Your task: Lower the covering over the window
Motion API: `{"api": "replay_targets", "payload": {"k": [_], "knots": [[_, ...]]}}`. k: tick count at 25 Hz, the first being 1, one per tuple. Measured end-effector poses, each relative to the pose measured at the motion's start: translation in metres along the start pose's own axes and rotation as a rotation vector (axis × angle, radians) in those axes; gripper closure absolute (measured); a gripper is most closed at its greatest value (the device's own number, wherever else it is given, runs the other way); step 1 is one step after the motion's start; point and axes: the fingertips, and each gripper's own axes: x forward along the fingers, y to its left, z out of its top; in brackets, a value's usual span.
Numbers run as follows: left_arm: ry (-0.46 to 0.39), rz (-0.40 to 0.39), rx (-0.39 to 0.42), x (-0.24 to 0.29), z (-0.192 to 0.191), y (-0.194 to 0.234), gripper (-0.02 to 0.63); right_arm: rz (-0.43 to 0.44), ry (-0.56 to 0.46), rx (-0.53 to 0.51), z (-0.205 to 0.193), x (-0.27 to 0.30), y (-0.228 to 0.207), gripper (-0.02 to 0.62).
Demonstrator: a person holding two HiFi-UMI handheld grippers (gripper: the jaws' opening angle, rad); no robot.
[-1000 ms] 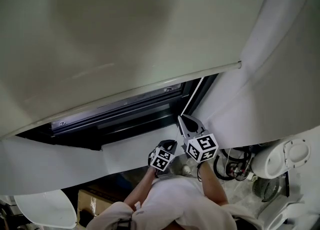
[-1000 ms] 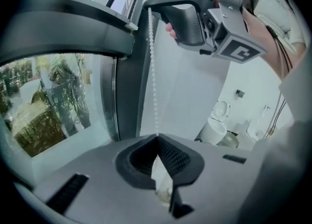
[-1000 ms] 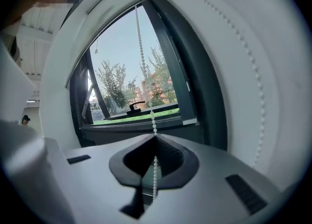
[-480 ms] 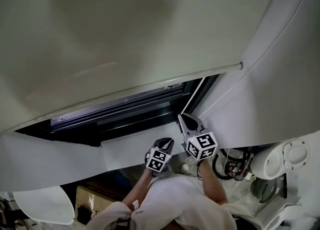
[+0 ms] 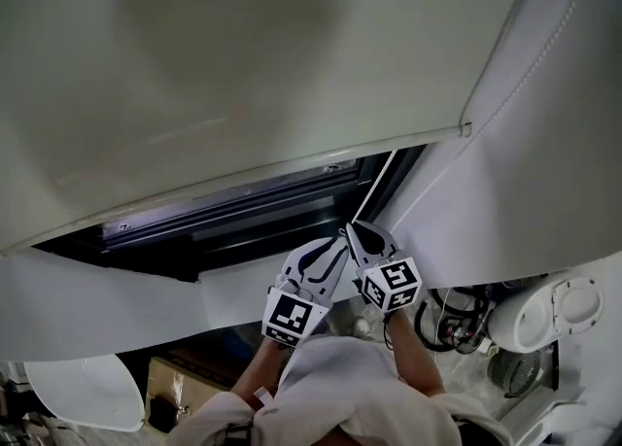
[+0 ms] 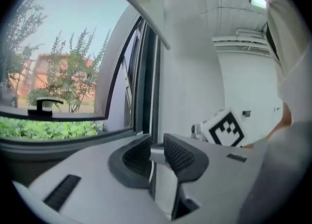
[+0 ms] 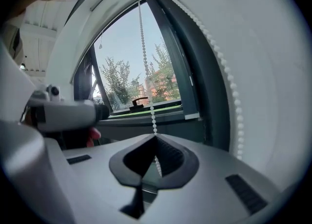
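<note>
Left gripper point(image 5: 328, 252) raised, two jaws opening empty

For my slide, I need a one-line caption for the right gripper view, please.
The right gripper pinches the blind's bead chain before the window, trees outside.

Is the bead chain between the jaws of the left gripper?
No, the jaws of the left gripper have just been opening with nothing between them; the right gripper pinches the bead chain.
</note>
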Motion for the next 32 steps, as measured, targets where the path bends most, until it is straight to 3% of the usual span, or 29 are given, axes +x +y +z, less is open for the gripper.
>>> {"api": "replay_targets", "payload": {"k": [9,15,19,23,27,32], "knots": [[-0.189,0.001,0.139,0.019,0.114,0.006,0.518,0.015,0.014,-0.023,0.000,0.003,0.009,0.600],[-0.228,0.043,0.217,0.033,0.151,0.016,0.520,0.021,0.016,-0.025,-0.004,0.004,0.013,0.600],[-0.235,0.071,0.240,0.040,0.155,0.016,0.588,0.026,0.011,-0.027,-0.005,0.005,0.017,0.600],[-0.229,0.087,0.254,0.046,0.150,0.011,0.592,0.026,0.051,-0.035,-0.008,0.004,0.016,0.600],[-0.194,0.086,0.194,0.042,0.124,0.009,0.592,0.021,0.114,-0.026,-0.032,0.003,0.017,0.600],[-0.162,0.093,0.183,0.041,0.102,0.008,0.592,0.030,0.161,-0.009,-0.055,0.005,0.019,0.600]]}}
